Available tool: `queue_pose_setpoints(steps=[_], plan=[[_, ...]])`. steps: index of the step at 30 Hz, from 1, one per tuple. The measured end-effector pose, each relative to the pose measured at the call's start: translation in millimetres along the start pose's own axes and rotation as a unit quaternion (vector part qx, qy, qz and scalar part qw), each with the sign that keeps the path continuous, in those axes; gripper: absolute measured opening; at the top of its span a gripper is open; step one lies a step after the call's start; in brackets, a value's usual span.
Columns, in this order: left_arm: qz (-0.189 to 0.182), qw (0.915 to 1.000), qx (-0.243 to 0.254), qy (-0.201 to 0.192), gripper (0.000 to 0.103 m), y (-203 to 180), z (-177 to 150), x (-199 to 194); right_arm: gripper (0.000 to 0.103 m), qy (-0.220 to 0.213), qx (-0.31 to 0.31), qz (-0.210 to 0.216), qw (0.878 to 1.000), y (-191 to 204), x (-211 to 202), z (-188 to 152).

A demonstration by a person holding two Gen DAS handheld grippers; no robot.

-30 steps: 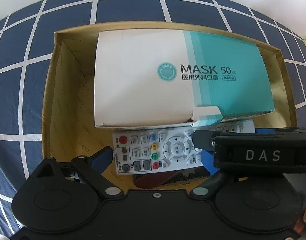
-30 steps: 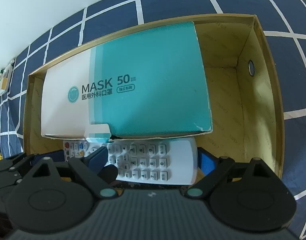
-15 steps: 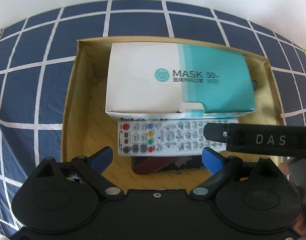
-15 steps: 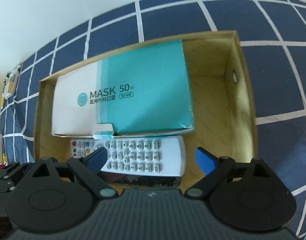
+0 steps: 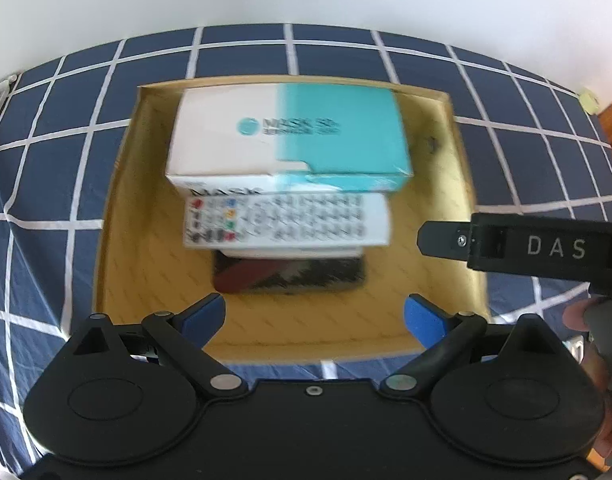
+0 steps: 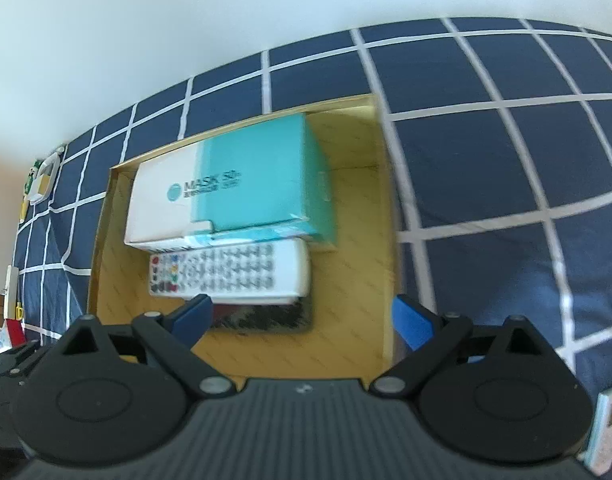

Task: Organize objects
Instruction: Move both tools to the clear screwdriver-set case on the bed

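Sitting in cardboard box (image 5: 118, 184): mask box (image 5: 290, 136), remote (image 5: 286, 220), dark case (image 5: 290, 276).

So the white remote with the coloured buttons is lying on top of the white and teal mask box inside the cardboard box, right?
Not quite. The white remote with coloured buttons lies beside the white and teal mask box, not on top; it partly rests on a dark flat thing. All sit inside the cardboard box. The left wrist view shows it.

**Checked cloth under the box**

A navy cloth (image 5: 426, 80) with a white grid covers the surface. Directly on it, ahead of both pairs of jaws, sits an open cardboard box (image 5: 118, 216). A small white-and-teal device (image 6: 608, 428) lies on the cloth right of the right jaws
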State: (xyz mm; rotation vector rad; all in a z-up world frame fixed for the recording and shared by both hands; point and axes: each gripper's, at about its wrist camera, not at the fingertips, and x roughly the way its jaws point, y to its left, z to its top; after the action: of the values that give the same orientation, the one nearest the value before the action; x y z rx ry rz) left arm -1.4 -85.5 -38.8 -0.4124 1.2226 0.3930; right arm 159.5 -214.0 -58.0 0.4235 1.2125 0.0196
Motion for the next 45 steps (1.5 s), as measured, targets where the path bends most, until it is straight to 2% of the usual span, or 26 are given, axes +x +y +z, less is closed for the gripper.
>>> queue_pose_setpoints(steps=[9,18,32,39,45], plan=[[-0.006,0.9997,0.022,-0.007,0.097,-68,-31,-10,0.096,-0.020,0.027,-0.014,0.999,-61,-44,-32],[-0.016,0.9983,0.057,0.003,0.097,-160,-47,3,0.096,-0.027,0.069,-0.032,0.997,-157,-74,-60],[-0.020,0.9952,0.088,0.038,0.097,-314,-76,58,0.096,-0.008,0.126,-0.073,0.989,-336,-103,-94],[-0.019,0.9940,0.097,0.047,0.097,-369,-85,83,0.096,-0.001,0.139,-0.080,0.987,-400,-108,-104],[-0.016,0.9925,0.105,0.060,0.097,-402,-91,106,0.096,0.004,0.152,-0.084,0.985,-438,-103,-109]])
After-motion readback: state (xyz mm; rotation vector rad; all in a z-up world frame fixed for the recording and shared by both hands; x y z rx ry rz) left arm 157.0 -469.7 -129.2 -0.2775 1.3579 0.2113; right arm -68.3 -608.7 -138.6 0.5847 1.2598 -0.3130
